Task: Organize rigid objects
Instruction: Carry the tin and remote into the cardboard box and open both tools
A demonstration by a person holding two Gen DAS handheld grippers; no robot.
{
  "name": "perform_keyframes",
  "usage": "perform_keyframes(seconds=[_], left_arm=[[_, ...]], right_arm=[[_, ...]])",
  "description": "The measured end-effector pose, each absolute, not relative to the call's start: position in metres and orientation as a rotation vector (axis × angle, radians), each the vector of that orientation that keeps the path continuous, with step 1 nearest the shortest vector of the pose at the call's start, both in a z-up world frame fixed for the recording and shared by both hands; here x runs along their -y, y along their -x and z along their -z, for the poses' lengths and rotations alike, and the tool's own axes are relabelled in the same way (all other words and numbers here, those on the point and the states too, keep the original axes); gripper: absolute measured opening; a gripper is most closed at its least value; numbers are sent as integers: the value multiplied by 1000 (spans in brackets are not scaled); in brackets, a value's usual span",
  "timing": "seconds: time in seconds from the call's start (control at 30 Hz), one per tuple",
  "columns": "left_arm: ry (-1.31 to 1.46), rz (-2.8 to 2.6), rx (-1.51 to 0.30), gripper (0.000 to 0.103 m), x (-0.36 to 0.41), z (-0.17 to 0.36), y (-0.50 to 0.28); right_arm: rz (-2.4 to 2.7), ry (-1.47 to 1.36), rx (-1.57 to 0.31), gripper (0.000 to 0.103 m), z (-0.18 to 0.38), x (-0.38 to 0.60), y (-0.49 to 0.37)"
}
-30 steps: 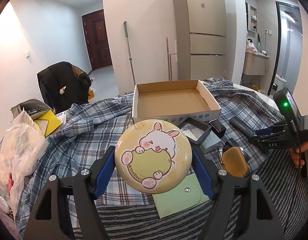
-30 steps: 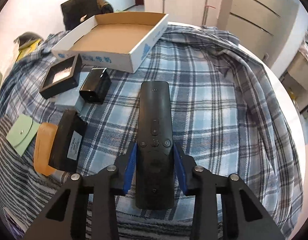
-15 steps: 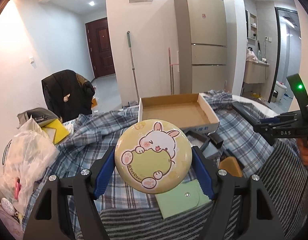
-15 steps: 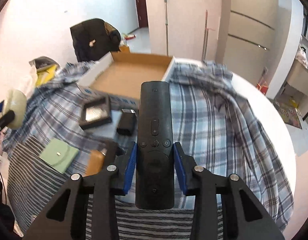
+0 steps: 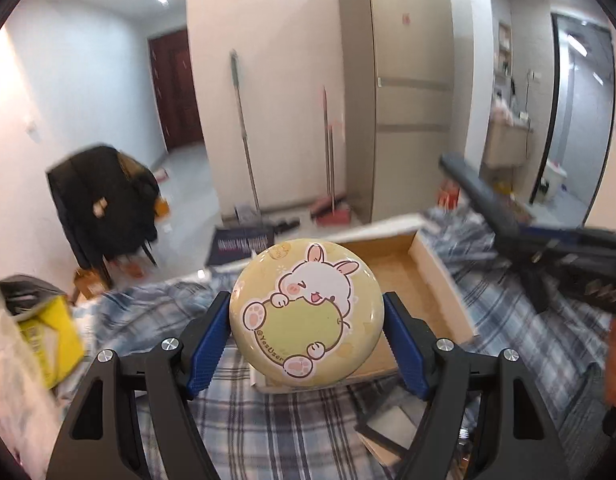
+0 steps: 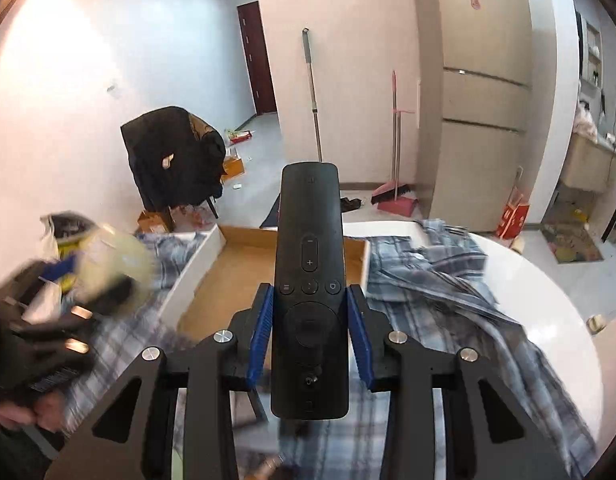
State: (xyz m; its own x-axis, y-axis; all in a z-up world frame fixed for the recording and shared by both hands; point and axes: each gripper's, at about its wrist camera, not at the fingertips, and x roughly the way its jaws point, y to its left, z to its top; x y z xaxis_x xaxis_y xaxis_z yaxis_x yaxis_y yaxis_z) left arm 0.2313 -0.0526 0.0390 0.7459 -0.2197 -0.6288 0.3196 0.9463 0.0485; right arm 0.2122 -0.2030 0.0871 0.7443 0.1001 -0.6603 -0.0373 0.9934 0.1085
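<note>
A round yellow tin with a white bunny [image 5: 304,320] is clamped between the blue pads of my left gripper [image 5: 306,310], held in the air in front of the near wall of the open cardboard box [image 5: 427,276]. My right gripper [image 6: 309,296] is shut on a black remote [image 6: 309,240] that points forward over the same cardboard box [image 6: 228,276]. In the left wrist view the remote [image 5: 479,196] juts in from the right. In the right wrist view the tin [image 6: 116,260] is a blur at the left.
A blue plaid cloth [image 5: 268,420] covers the round white table [image 6: 547,300]. A black frame [image 5: 387,428] lies just below the box. A plastic bag with a yellow item [image 5: 48,320] sits at the left. A chair with a black jacket [image 6: 172,160] stands behind.
Both grippers have risen and moved toward the cardboard box with their loads. The remote has been lifted off the cloth, and the tin now covers the box's near wall.
</note>
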Motion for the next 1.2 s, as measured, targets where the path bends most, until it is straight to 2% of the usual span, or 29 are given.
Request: perform_keyframes(seconds=[0.13, 0.3, 0.67, 0.8, 0.83, 0.87, 1.03, 1.07, 1.2], left_arm=[[-162, 303, -764, 76, 58, -2, -275], [-171, 320, -839, 76, 65, 30, -291], [-187, 311, -937, 76, 78, 68, -303], [-147, 321, -809, 77, 74, 55, -294], [-145, 321, -779, 90, 71, 50, -290], [-147, 319, -737, 94, 70, 43, -285], [-99, 315, -492, 95, 51, 2, -252], [-88, 307, -463, 103, 48, -4, -247], [-36, 359, -412, 103, 36, -11, -233]], right_arm=[[-51, -115, -747, 35, -69, 203, -239], [-58, -157, -790, 35, -42, 211, -248], [-56, -171, -827, 35, -24, 221, -253], [-54, -181, -825, 35, -25, 222, -253], [-54, -182, -825, 35, -26, 223, -253], [-55, -182, -824, 35, -26, 223, -253], [-65, -187, -818, 35, -29, 222, -253], [-66, -189, -820, 35, -29, 221, -253], [-79, -205, -826, 35, -24, 217, -257]])
